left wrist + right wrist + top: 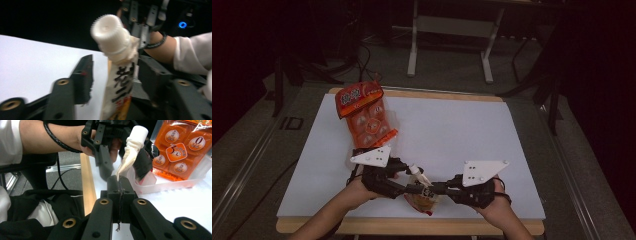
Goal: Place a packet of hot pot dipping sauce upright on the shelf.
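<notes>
Spouted pouch (pixel 130 155): right gripper (pixel 119 178) clenched on its body, left gripper (pixel 112 75) spread around neck; cap (pixel 110 31) not yet removed.

The orange package (pixel 183 152) carries a large "0" and a "3" on its round labels. Black Chinese characters run down the spouted pouch (pixel 122 82), too blurred to read.

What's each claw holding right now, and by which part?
Right claw is shut on the spouted pouch, pinching its body below the white cap. Left claw is open around the pouch's neck, not gripping.
</notes>
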